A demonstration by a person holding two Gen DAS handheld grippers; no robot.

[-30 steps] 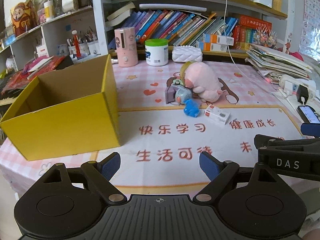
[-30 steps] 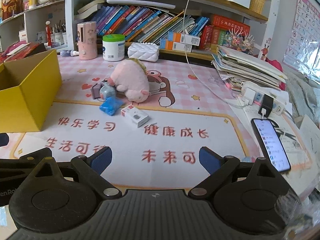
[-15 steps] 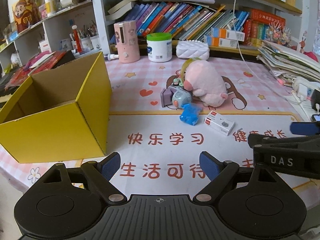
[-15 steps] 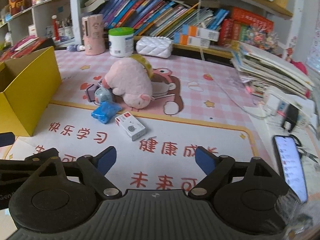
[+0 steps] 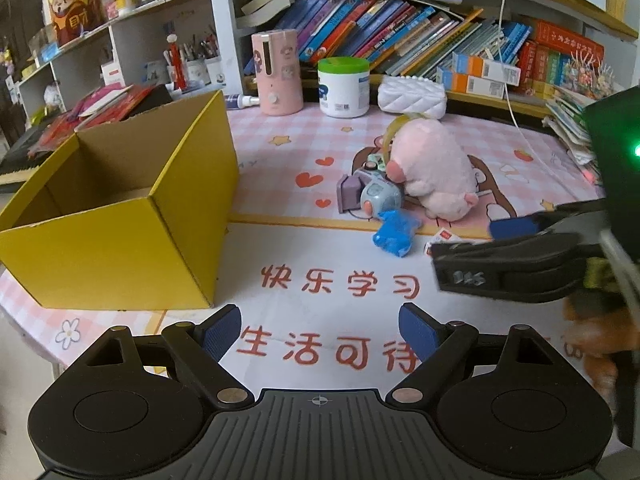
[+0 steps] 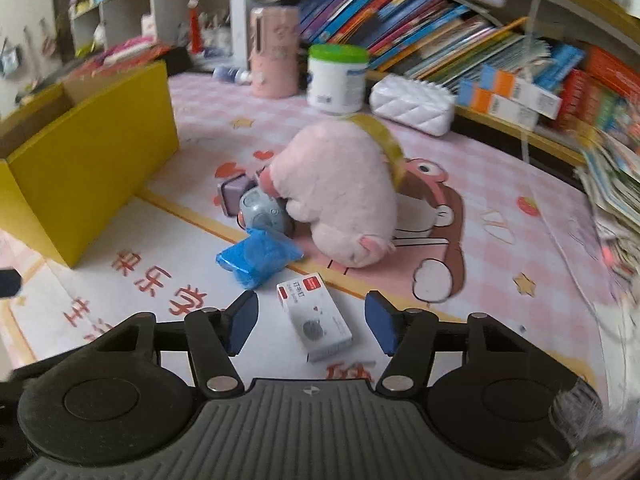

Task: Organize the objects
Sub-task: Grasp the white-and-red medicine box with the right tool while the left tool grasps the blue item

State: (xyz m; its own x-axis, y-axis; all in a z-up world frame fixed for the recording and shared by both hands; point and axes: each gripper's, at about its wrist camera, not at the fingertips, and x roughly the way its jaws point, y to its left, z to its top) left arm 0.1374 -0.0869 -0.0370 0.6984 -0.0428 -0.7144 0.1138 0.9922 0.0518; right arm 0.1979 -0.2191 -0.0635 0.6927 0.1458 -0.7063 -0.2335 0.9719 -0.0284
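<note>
The small white box (image 6: 315, 318) lies low centre in my right view, between the spread fingers of my right tool (image 6: 312, 324) (nothing gripped). Blue packet (image 6: 256, 258) upper left of it; my left tool (image 5: 321, 338) gapes, empty.

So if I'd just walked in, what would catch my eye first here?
Probably the big pink plush pig slumped in the middle of the pink mat, with a blue crumpled packet and a small white box just in front of it. Then the open yellow cardboard box to the left. The right claw hangs open just short of the white box.
</note>
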